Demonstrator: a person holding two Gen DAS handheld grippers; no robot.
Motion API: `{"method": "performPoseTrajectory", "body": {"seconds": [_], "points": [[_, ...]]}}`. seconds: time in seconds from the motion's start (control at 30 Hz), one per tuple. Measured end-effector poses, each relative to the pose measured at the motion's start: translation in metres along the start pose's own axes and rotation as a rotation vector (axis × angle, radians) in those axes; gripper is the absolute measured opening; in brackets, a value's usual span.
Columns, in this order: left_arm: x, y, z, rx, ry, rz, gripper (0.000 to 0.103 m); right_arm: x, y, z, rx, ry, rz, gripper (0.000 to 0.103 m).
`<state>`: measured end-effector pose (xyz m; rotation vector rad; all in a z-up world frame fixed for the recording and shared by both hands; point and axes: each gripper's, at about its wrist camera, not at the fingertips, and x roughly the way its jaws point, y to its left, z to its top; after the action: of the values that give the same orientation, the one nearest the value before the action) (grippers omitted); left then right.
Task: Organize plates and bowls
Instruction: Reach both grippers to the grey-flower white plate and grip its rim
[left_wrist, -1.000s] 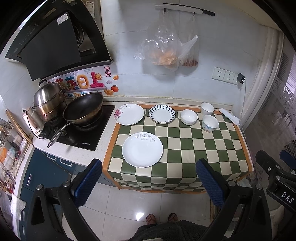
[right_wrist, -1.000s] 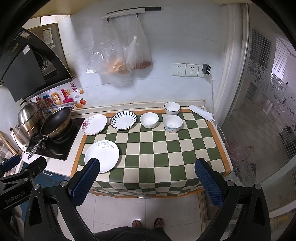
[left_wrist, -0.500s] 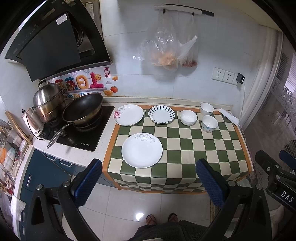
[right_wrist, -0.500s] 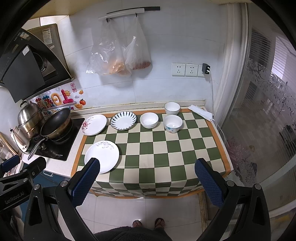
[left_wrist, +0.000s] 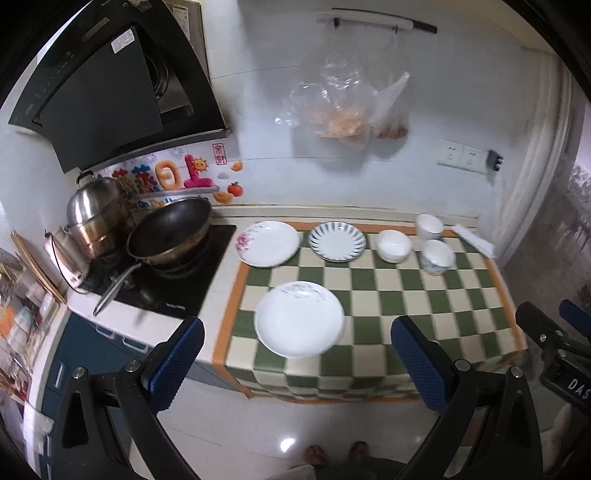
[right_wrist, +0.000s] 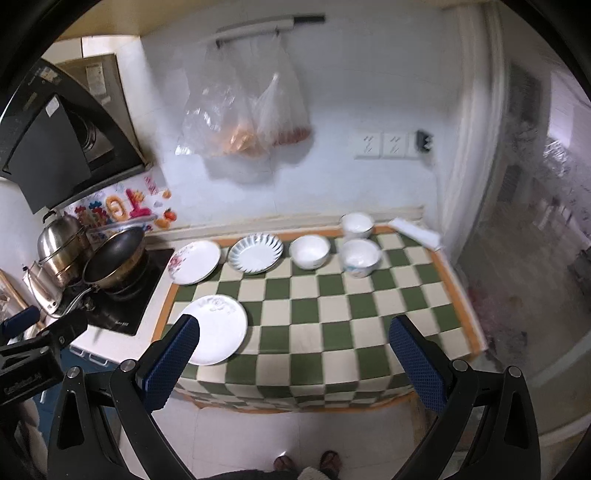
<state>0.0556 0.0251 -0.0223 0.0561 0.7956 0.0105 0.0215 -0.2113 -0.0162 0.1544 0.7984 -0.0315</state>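
- Left tongs and right tongs are held wide apart, nothing gripped, above the floor.
- Three plates and three bowls are laid separately on the checked surface.

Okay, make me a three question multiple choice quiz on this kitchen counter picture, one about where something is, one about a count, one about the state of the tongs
1. Where is the plain white plate relative to the blue-striped plate?
A. Nearer the front edge of the checked cloth
B. Stacked on top of it
C. On the stove

2. How many bowls stand on the checked cloth?
A. One
B. Three
C. Five

3. What state are the left tongs and the right tongs in?
A. Both shut on a plate
B. One holds a bowl
C. Both open and holding nothing

Answers:
1. A, it lies alone toward the front, apart from the back row.
2. B, two bowls stand side by side, and a third sits behind by the wall.
3. C, each pair's blue pads stand wide apart above the floor, with nothing between them.
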Motion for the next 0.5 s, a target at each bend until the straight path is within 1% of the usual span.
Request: {"method": "performPoseTrajectory", "body": {"seconds": [0.03, 0.07, 0.17, 0.2, 0.23, 0.27, 0.33, 0.37, 0.4, 0.43, 0.47, 0.5], "points": [[0.010, 0.006, -0.002, -0.001, -0.008, 0.013, 0.103, 0.016, 0.002, 0.000, 0.011, 0.030, 0.029, 0.103], [0.027, 0.011, -0.002, 0.001, 0.000, 0.035, 0.103, 0.031, 0.004, 0.000, 0.021, 0.055, 0.048, 0.103], [0.073, 0.029, -0.003, -0.001, 0.051, 0.049, 0.103, 0.091, 0.010, -0.004, 0.054, 0.167, 0.103, 0.103], [0.097, 0.037, -0.003, -0.010, 0.096, 0.051, 0.103, 0.115, 0.012, -0.006, 0.060, 0.203, 0.117, 0.101], [0.121, 0.046, -0.004, -0.027, 0.154, 0.033, 0.103, 0.134, 0.014, -0.008, 0.063, 0.225, 0.134, 0.100], [0.136, 0.052, -0.006, -0.039, 0.193, 0.027, 0.103, 0.158, 0.017, -0.011, 0.056, 0.249, 0.151, 0.099], [0.186, 0.071, -0.010, -0.065, 0.291, 0.031, 0.103, 0.202, 0.024, -0.019, 0.041, 0.313, 0.155, 0.094], [0.200, 0.075, -0.015, -0.070, 0.315, 0.036, 0.103, 0.226, 0.027, -0.022, 0.035, 0.348, 0.171, 0.092], [0.223, 0.083, -0.018, -0.083, 0.356, 0.042, 0.103, 0.253, 0.028, -0.025, 0.030, 0.387, 0.187, 0.089], [0.239, 0.087, -0.021, -0.094, 0.383, 0.046, 0.103, 0.276, 0.030, -0.028, 0.026, 0.427, 0.191, 0.087], [0.263, 0.094, -0.024, -0.107, 0.424, 0.048, 0.103, 0.302, 0.032, -0.031, 0.028, 0.473, 0.208, 0.087], [0.284, 0.100, -0.028, -0.124, 0.461, 0.057, 0.102, 0.324, 0.033, -0.033, 0.034, 0.500, 0.230, 0.085]]}}
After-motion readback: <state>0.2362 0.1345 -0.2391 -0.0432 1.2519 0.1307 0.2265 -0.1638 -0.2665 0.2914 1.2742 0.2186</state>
